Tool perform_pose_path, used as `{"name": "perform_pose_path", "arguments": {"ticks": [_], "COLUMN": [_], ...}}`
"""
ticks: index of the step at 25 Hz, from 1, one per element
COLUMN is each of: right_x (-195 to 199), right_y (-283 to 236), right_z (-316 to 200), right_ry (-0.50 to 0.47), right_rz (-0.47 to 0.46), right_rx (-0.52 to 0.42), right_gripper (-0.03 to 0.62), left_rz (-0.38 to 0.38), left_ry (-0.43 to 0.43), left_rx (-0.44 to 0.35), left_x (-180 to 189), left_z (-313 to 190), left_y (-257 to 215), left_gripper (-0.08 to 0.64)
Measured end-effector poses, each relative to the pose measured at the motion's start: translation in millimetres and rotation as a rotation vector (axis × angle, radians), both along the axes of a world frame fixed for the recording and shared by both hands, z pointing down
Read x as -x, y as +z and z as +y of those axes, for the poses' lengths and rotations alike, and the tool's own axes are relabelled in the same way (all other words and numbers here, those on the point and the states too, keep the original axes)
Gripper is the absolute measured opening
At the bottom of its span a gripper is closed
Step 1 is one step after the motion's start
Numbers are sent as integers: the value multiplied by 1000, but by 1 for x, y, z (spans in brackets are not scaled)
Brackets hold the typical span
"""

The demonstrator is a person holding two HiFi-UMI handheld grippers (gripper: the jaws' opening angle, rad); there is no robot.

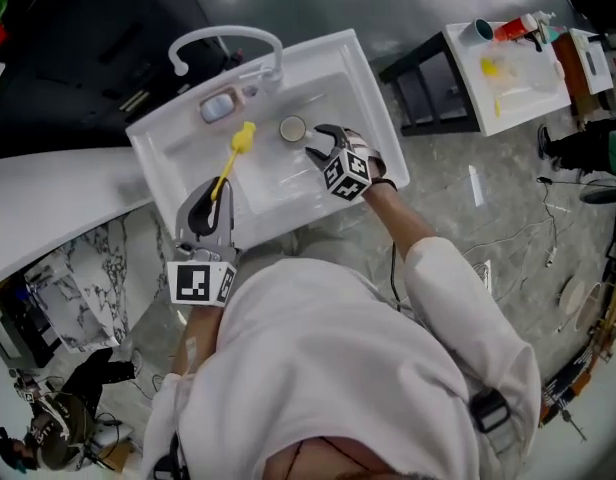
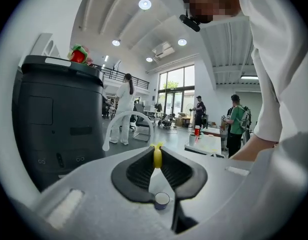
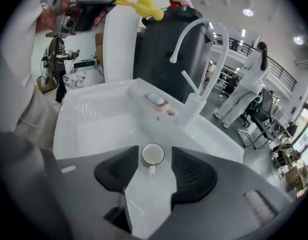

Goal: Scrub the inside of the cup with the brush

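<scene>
Head view: one cup (image 1: pixel 292 128), one brush (image 1: pixel 240 140), two grippers; cup upright on the sink (image 1: pixel 318 58) floor, mouth up, handle toward the right gripper (image 1: pixel 314 140), whose jaws stand wide apart flanking it, no contact; left gripper (image 1: pixel 214 198) clamped on the brush handle, long axis along the jaws, yellow head toward the faucet (image 1: pixel 228 32).

Lab hall: freestanding sink (image 1: pixel 373 93), cluttered workbench (image 1: pixel 533 96)

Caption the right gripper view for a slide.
Open right gripper aimed at the upright cup in the white sink; pads not touching it.
</scene>
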State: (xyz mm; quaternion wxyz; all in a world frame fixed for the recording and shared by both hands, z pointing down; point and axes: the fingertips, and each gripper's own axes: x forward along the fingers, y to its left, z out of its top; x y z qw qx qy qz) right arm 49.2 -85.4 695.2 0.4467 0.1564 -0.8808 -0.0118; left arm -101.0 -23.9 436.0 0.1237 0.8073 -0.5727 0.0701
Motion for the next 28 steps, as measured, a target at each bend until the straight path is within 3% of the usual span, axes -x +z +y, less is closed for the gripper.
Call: {"name": "perform_pose_path", "arguments": {"ticks": [11,21,28], "right_x": [-5,-4,-1], "right_y": [85,160,193], "right_z": [-15,-20,-22], "right_ry": [-106,-158,-165], "right_rz": [152,234,255], "right_rx": [89,160,189], "right_gripper": [209,198,156], "left_rz": [-17,-65,-83], "left_ry": [-47,-81,-101], "left_rx": [47,111,154], "left_x": [3,12,17], "left_z": [-12,-12,-7], "left_y": [14,30,43], "left_gripper": [38,38,38]}}
